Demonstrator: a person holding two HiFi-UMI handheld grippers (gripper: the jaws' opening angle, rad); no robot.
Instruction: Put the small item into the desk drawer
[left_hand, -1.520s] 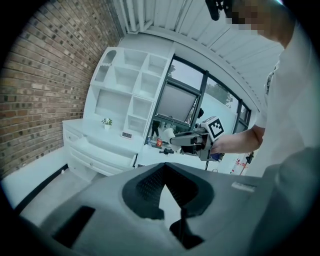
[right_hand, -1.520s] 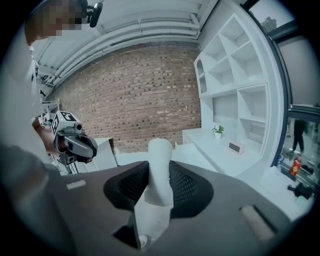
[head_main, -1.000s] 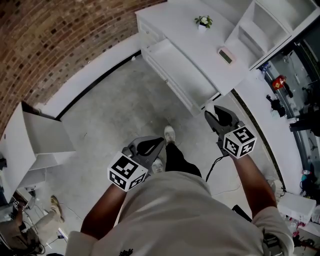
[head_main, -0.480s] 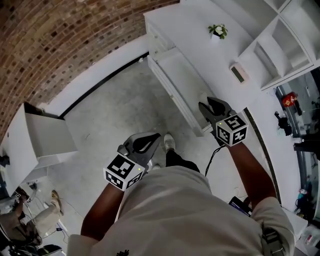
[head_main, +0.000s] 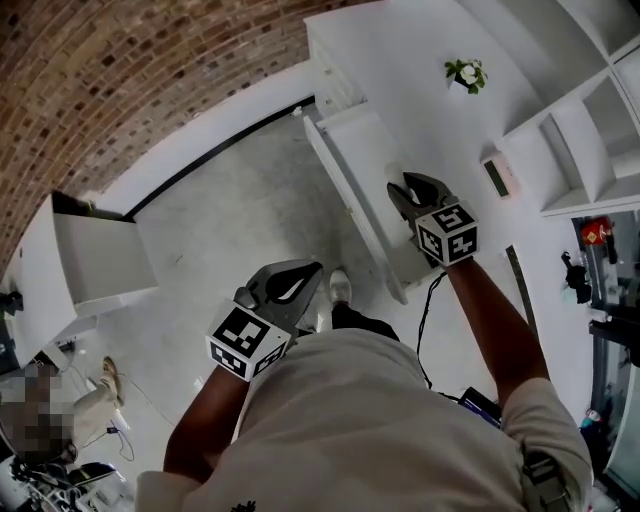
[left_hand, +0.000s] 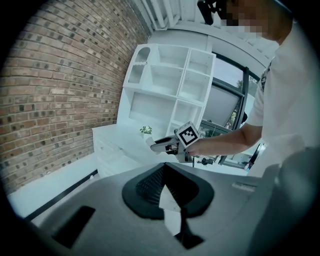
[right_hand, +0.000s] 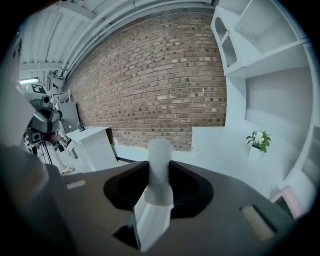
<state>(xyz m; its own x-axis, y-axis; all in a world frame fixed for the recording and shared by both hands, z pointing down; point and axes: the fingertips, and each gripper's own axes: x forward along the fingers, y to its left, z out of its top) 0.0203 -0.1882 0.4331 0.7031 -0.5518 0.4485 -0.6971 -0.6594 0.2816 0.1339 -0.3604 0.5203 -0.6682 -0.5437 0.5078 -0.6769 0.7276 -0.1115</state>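
A white desk has its drawer pulled open toward me. My right gripper hovers over the near end of that drawer. It is shut on a small white cylindrical item that sticks up between the jaws. The left gripper view shows the same gripper with the white item at its tip. My left gripper hangs low by my body over the floor. Its jaws are together and hold nothing.
A small potted plant and a flat device rest on the desk. White shelves rise at the right, a brick wall at the back. A white cabinet stands open at the left. My shoe is near the drawer front.
I have stepped closer to the desk. My right gripper has moved forward with the item, from beside the drawer's end to over it. The left gripper has stayed by my body.
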